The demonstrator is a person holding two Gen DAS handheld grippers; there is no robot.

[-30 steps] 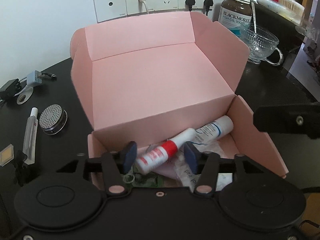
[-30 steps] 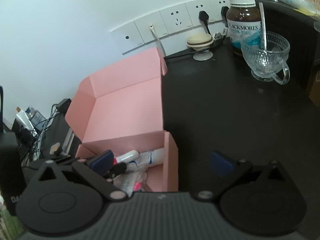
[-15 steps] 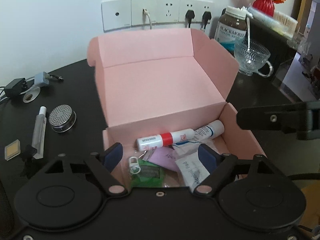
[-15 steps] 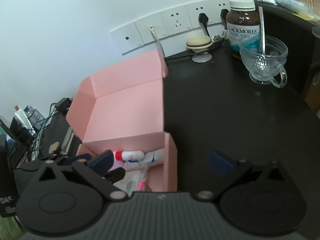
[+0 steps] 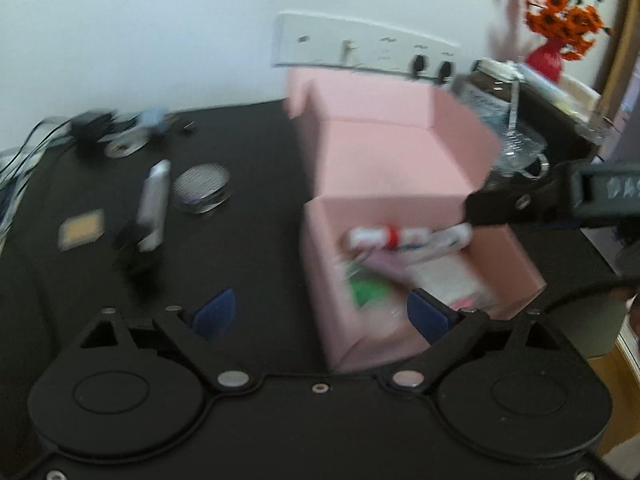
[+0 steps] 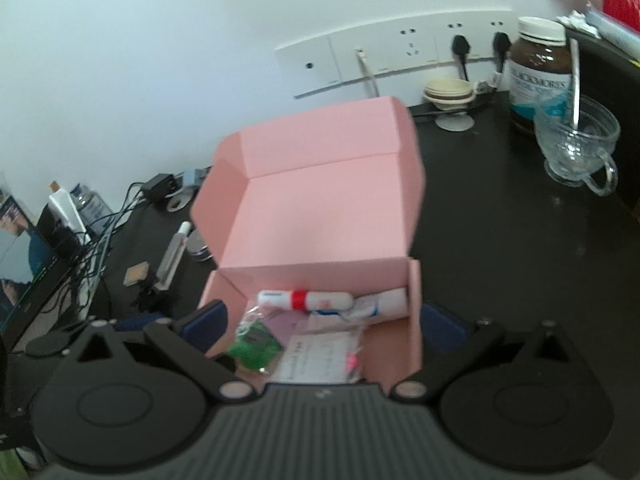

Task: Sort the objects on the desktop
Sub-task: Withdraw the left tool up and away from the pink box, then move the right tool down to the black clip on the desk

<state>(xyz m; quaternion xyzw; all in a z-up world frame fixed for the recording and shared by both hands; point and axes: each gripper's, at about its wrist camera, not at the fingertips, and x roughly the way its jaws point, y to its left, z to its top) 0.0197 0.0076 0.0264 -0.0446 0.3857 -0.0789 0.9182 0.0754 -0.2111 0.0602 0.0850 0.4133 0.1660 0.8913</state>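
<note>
The pink cardboard box (image 5: 400, 152) stands open on the black table, flap up. Inside lie a white tube with a red band (image 6: 304, 300), a second white tube (image 6: 380, 300), a green packet (image 6: 256, 340) and paper sachets (image 6: 320, 360). My left gripper (image 5: 320, 314) is near the box's front left corner, its jaws opening wide with nothing held. The left wrist view is blurred. My right gripper (image 6: 322, 324) is open, its pads either side of the box's front end without pressing it. On the table to the left lie a slim clear tube (image 5: 154, 204), a round mesh disc (image 5: 202, 190) and a small yellow square (image 5: 82, 228).
A brown supplement jar (image 6: 540, 72) and a glass cup with a spoon (image 6: 576, 144) stand at the back right. Wall sockets (image 6: 400, 52) with plugs, a stack of small dishes (image 6: 450, 92), a charger with tangled cables (image 6: 160, 186) and a screen (image 6: 24, 260) ring the table.
My left gripper let go of the red-banded tube, which now lies in the box, opened wide and drew back leftward. The right gripper shifted so that the box sits between its fingers.
</note>
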